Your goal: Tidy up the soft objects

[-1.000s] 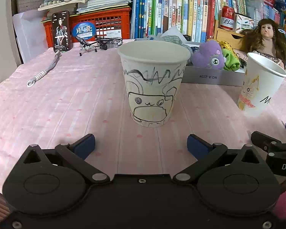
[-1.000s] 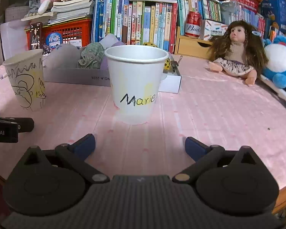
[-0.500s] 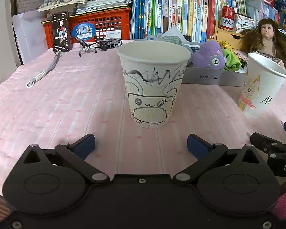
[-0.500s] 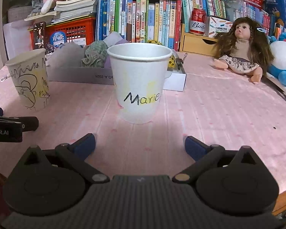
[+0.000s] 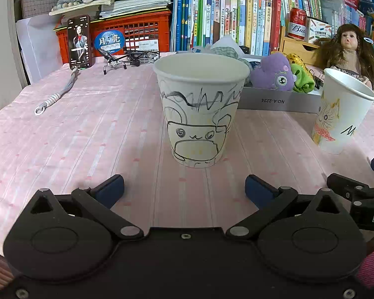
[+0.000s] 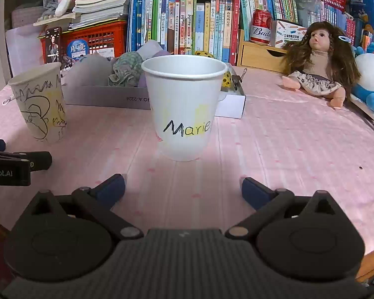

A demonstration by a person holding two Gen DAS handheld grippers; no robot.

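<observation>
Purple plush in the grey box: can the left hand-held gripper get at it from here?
Probably not straight ahead. The doodled cup stands between the open left hand-held gripper and the purple plush; the way looks free if it swings right between both cups.

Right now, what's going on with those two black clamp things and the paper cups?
A person holds a gripper in each hand over a pink tablecloth. The left gripper is open, facing the doodled cup; the right gripper is open, facing the cup marked Marie. Neither touches its cup. Both cups look empty. The soft toys, such as the purple plush, sit in the grey box behind.
</observation>
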